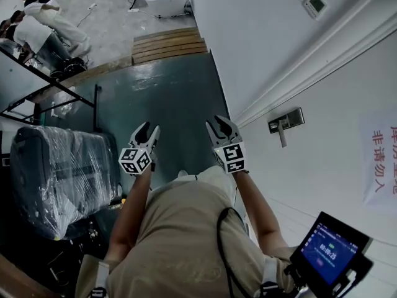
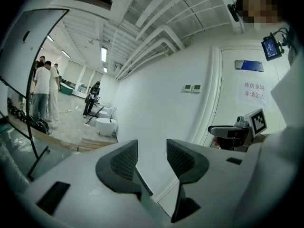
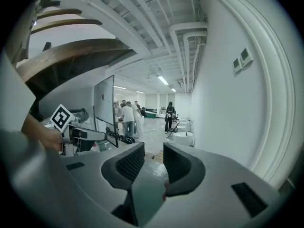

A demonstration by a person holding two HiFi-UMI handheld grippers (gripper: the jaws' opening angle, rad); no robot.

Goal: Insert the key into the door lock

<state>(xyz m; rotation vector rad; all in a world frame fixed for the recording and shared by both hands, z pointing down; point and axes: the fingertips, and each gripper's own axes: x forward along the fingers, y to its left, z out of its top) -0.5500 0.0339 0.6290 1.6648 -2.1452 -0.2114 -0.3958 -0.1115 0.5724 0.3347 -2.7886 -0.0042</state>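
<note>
Left gripper (image 2: 152,151) is holding its jaws apart, with only white wall showing in the gap. Right gripper (image 3: 153,156) is also holding its jaws apart, the gap looking onto dark floor (image 1: 167,98) and distant people (image 3: 127,120).

Both grippers are hovering side by side in front of the person's chest, apart from each other and pointing forward.

Door handle (image 1: 284,121), a metal plate with a lever, is sitting to the right of the right gripper and slightly ahead, well apart from it, on the white door (image 1: 335,185). A sign with red characters (image 1: 381,160) is hanging further right on that door.

A plastic-wrapped bulky item (image 1: 62,166) is lying to the left of the left gripper.
</note>
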